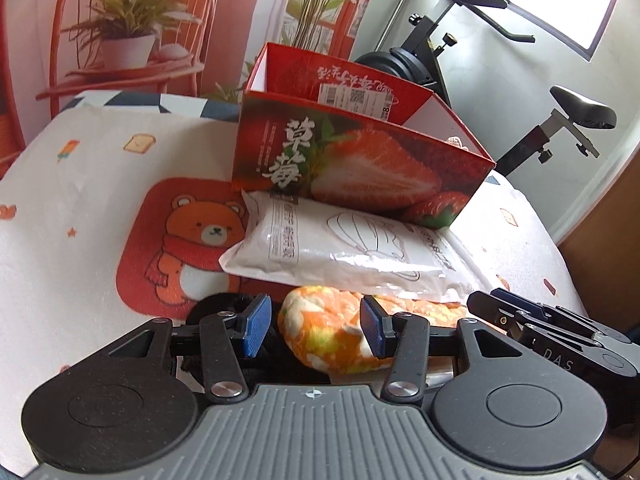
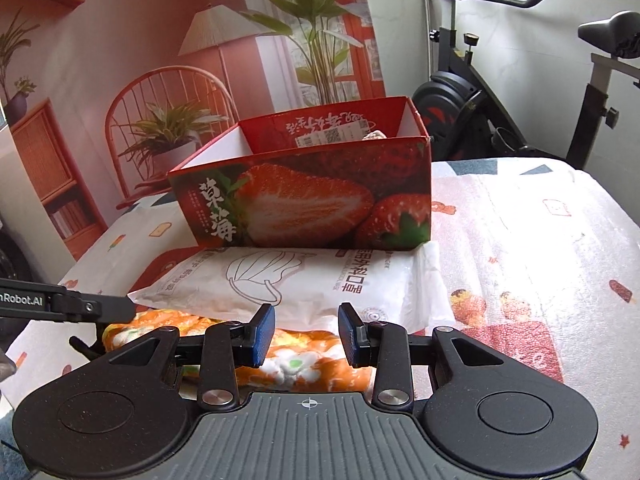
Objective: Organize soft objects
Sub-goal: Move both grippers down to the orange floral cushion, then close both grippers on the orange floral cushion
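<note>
Left gripper [image 1: 311, 329] sits low and level, jaws apart around the end of the orange floral cloth [image 1: 332, 332]; right gripper [image 2: 307, 334] is level too, spread over that cloth's middle; white mask pack [image 2: 288, 280] just behind it, touching the strawberry box [image 2: 312, 200].

"草莓" on the strawberry box [image 1: 360, 160]; "DAS" on the right tongs [image 1: 556, 320].

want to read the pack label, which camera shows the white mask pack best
The right wrist view: the white mask pack lies nearly whole and square-on in front of the strawberry box, its mask drawing and printed text visible. The left wrist view shows the pack at a slant, with glare on its near edge.
</note>
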A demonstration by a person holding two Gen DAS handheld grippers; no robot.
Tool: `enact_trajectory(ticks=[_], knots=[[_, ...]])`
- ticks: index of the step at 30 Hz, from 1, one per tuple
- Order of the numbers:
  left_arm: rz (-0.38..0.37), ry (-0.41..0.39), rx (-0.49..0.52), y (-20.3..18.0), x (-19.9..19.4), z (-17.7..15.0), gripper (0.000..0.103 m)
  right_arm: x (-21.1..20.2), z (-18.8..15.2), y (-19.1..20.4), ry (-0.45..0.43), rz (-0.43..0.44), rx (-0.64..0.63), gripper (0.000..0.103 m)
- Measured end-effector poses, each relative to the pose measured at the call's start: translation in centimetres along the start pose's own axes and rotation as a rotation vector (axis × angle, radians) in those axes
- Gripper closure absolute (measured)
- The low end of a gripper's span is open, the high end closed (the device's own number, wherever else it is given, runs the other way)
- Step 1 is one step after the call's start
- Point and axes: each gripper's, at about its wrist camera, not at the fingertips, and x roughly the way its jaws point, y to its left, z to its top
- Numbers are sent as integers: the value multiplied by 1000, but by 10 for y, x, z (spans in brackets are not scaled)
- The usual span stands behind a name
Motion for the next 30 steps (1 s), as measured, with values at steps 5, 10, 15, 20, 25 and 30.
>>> enact_trajectory(ticks=[5, 10, 15, 20, 25, 30], knots=[[-13, 8, -5, 2, 2, -2, 52, 1, -1, 1, 6, 6, 0, 66], [-21, 30, -2, 3, 11, -7, 52, 4, -12, -2, 34, 2, 18, 63], [-31, 41, 0, 3, 16, -13, 52, 7, -24, -8, 49, 7, 43, 59], [-36, 42, -3, 7, 21, -20, 52, 10, -32, -13, 49, 15, 63, 55], [-22, 27, 12, 5, 24, -26, 54, 12, -36, -17, 46, 15, 78, 51], [-36, 26, -2, 9, 27, -28, 54, 14, -38, -24, 45, 14, 128, 44]])
